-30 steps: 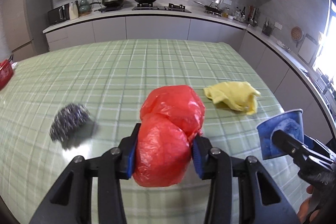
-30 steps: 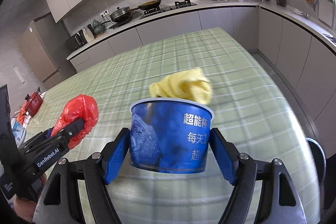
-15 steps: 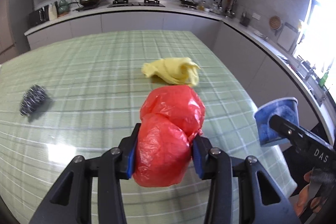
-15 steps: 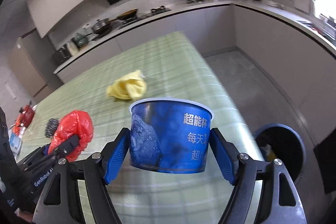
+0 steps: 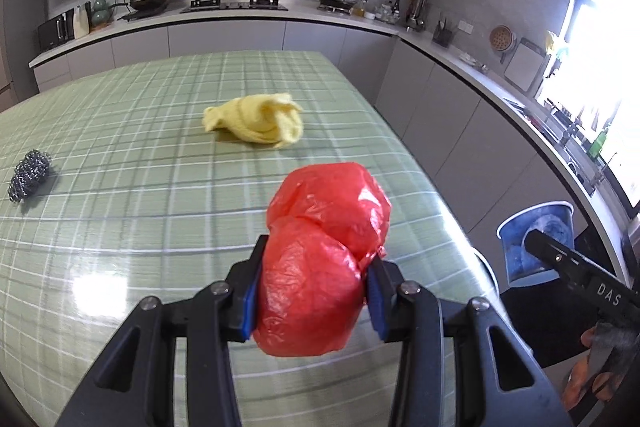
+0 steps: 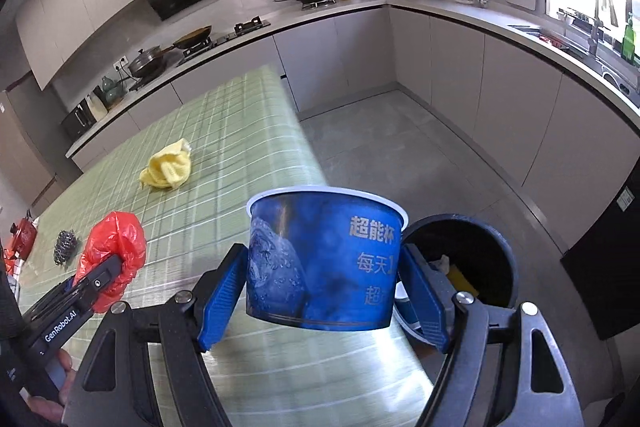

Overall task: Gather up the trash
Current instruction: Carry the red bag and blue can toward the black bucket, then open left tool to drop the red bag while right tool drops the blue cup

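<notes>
A crumpled red plastic bag (image 5: 320, 267) is clamped between the pads of the left gripper (image 5: 314, 297) and held clear above the checked table (image 5: 120, 211); a blue paper cup (image 6: 324, 263) is gripped upright at its sides by the right gripper (image 6: 320, 291), jaws set wide to suit it. The cup is held beside the open dark bin (image 6: 472, 259) on the floor, evidently for dropping. A yellow cloth (image 5: 256, 121) and a steel scourer (image 5: 30, 175) are left on the table.
</notes>
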The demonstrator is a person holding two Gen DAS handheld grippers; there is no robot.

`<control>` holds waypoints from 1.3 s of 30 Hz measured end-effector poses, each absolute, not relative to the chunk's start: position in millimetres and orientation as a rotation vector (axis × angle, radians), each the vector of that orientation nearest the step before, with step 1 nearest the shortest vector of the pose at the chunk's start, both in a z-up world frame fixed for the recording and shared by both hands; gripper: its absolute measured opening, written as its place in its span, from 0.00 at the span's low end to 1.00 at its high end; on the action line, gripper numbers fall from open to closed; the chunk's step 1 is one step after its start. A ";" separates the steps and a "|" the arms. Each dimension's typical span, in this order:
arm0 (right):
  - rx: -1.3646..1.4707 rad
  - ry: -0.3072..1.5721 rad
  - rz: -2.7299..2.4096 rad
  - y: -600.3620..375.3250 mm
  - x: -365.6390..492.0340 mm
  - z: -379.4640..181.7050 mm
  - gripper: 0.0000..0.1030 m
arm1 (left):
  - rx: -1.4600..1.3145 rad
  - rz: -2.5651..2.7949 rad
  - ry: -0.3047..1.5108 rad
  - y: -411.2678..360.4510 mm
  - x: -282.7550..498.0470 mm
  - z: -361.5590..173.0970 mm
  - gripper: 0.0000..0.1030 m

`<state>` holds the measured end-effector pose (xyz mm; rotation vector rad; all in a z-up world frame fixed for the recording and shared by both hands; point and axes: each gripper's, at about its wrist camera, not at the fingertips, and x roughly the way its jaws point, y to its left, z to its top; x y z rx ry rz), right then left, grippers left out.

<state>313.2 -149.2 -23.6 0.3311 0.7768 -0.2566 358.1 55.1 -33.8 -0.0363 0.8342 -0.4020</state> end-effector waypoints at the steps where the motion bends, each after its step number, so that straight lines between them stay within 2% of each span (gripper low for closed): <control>1: 0.336 0.774 -0.248 -160.3 310.5 -25.1 0.76 | -0.031 -0.394 0.831 42.2 353.8 -33.1 0.43; 16: 0.283 0.824 -0.151 -342.8 290.1 -48.9 0.76 | -0.040 -0.304 0.862 -131.5 307.2 -38.1 0.43; 23: 0.318 0.901 -0.144 -389.1 292.5 -83.9 0.76 | 0.000 -0.343 0.909 -187.5 303.1 -51.9 0.43; 32: 0.303 1.001 -0.084 -399.1 325.7 -145.1 0.76 | 0.000 -0.272 0.987 -207.8 295.8 -91.9 0.43; 39: 0.289 1.020 -0.028 -397.0 350.9 -168.9 0.77 | -0.011 -0.200 1.022 -204.6 295.7 -116.3 0.43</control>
